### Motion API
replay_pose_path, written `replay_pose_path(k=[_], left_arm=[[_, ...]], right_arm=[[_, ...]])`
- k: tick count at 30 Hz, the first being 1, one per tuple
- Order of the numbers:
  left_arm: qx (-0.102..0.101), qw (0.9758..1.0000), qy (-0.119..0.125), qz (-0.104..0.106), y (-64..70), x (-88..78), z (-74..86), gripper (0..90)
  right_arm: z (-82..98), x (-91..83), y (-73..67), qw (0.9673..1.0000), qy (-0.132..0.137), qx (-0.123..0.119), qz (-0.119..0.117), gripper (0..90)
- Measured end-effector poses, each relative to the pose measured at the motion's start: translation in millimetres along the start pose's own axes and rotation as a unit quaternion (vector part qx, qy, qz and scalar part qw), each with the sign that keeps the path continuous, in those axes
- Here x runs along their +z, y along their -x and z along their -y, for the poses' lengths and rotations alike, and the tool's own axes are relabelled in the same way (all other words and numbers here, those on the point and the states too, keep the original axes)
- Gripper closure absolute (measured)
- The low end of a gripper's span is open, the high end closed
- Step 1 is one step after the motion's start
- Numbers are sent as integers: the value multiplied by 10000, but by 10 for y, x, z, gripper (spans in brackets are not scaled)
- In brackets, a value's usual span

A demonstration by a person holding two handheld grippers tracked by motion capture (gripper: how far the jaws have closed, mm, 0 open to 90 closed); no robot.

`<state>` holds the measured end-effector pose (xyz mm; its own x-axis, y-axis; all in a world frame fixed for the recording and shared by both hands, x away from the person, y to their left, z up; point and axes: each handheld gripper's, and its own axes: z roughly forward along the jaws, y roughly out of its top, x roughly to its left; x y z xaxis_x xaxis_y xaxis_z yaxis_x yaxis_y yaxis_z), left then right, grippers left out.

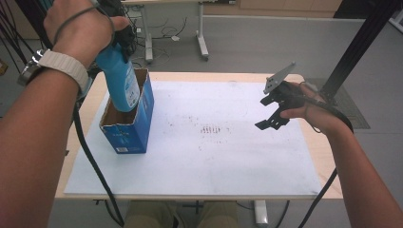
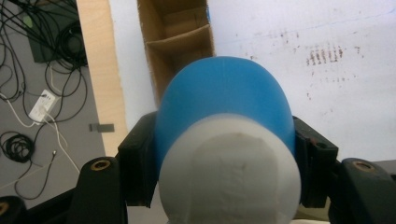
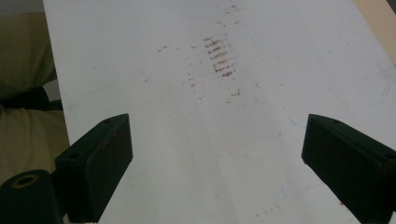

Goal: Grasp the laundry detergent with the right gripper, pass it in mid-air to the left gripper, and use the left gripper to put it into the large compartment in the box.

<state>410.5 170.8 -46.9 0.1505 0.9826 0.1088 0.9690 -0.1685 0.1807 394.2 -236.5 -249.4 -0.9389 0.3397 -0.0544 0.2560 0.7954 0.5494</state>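
The left gripper (image 2: 224, 154) is clamped on the blue bottle (image 1: 119, 80), whose base sits inside the open blue box (image 1: 129, 129) near the desk's (image 1: 323, 156) left edge. The right gripper (image 1: 272, 114) hovers near the right edge, jaws spread, holding nothing, over the white sheet (image 3: 243, 140).

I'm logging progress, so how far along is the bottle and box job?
In hand: left gripper clamps the blue plastic bottle, its lower end inside the open blue cardboard box. Nothing looks finished; the bottle isn't released. Right gripper hangs open over the white sheet.
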Motion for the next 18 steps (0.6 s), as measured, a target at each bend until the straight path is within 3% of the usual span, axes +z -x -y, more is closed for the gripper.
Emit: replay_pose_path(k=[18], left_arm=[[-308, 9995, -14, -49, -211, 209, -108, 374]], right_arm=[[71, 51, 68, 9999, -46, 106, -19, 88]])
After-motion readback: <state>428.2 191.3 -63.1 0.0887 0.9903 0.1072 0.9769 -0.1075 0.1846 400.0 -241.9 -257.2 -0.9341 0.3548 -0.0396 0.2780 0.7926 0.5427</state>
